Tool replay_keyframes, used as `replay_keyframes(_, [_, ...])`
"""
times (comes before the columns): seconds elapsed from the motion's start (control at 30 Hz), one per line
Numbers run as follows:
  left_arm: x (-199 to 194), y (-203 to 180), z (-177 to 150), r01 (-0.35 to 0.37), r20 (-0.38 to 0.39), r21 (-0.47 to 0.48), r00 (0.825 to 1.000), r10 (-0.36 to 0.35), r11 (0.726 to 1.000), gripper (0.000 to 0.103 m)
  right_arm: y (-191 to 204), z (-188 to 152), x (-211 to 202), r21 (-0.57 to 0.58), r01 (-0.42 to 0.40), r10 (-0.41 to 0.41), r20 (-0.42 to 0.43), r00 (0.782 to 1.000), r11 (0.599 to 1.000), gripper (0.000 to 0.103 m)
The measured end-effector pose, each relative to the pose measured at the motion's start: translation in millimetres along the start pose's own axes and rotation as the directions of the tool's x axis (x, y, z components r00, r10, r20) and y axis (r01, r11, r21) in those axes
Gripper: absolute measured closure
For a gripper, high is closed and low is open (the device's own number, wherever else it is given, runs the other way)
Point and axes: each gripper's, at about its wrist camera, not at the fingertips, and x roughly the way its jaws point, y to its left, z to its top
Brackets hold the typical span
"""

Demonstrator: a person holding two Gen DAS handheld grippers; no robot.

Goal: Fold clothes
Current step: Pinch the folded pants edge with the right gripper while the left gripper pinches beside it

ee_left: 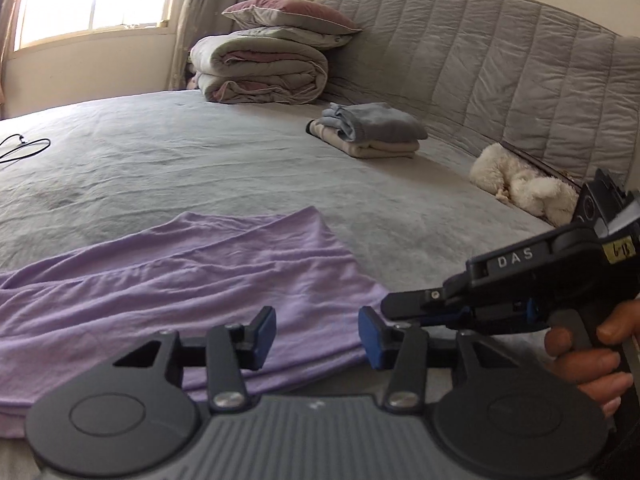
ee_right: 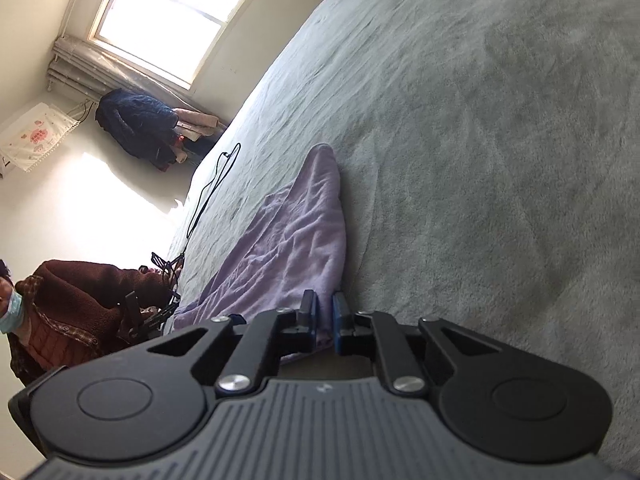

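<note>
Purple garment (ee_left: 172, 292) lay half-folded on bed (ee_left: 180, 152), near edge, creased. Right hand-held gripper (ee_right: 325, 320) was clenched on garment's near corner, cloth pinched between pads. Left hand-held gripper (ee_left: 317, 332) hovered released over same edge, jaws apart, gripping nothing. Advice: left should have pinched all layers at hem beside right, both lifting together, keeping edge taut, carrying it over evenly to far edge. Folded stack (ee_left: 372, 132) sat far right, well apart.

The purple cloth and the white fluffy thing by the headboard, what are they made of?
The purple cloth looks like thin, soft, matte knit fabric, maybe cotton: it lies limp in fine wrinkles. The white fluffy thing looks like plush or long fake fur, shaggy and tufted; exactly what it is stays unclear.
</note>
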Motion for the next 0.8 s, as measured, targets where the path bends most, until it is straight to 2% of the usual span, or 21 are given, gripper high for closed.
replay_keyframes(0.07, [1.5,-11.9,-1.3,0.019,0.005,0.054,1.0,-0.02,0.998,0.038,-1.8,2.6,-1.7,0.029,-0.018,0.018,-0.01,1.0,0.999,0.094])
replay_keyframes(0.2, [8.3,-28.3,-3.0,0.045,-0.003,0.113,0.999,-0.045,0.993,0.037,-1.8,11.1,-4.8,0.078,-0.059,0.061,-0.029,0.998,0.995,0.094])
replay_keyframes(0.37, [15.5,-42.3,-3.8,-0.011,0.022,0.157,1.0,0.007,0.988,0.039,5.7,22.8,-8.4,0.089,-0.098,0.103,-0.053,0.993,0.991,0.094])
replay_keyframes(0.43, [20.7,-45.6,-3.4,-0.042,0.031,0.157,0.999,0.037,0.987,0.044,8.5,25.6,-9.2,0.077,-0.097,0.102,-0.062,0.993,0.992,0.094])
replay_keyframes(0.5, [24.3,-47.4,-3.2,-0.065,0.034,0.153,0.998,0.061,0.986,0.056,11.3,27.7,-8.1,0.06,-0.09,0.094,-0.072,0.993,0.994,0.094])
replay_keyframes(0.53, [24.5,-47.1,-3.3,-0.072,0.032,0.147,0.997,0.068,0.987,0.058,12.7,28.7,-7.3,0.05,-0.084,0.088,-0.077,0.993,0.995,0.094])
replay_keyframes(0.6, [24.9,-46.4,-3.6,-0.085,0.029,0.135,0.996,0.082,0.987,0.075,14.1,30.5,-6.3,0.029,-0.064,0.066,-0.082,0.994,0.998,0.093])
replay_keyframes(0.63, [25.1,-46.1,-3.8,-0.092,0.027,0.129,0.996,0.089,0.987,0.077,13.4,31.7,-6.0,0.025,-0.047,0.048,-0.08,0.996,0.999,0.092])
replay_keyframes(0.67, [25.3,-45.8,-3.9,-0.098,0.025,0.123,0.995,0.096,0.987,0.08,12.8,32.8,-5.7,0.021,-0.029,0.031,-0.077,0.997,0.999,0.087])
replay_keyframes(0.8, [26.1,-44.5,-4.5,-0.124,0.017,0.1,0.992,0.123,0.987,0.09,1.1,41.9,-0.7,0.045,0.009,-0.006,-0.064,0.998,0.999,0.084])
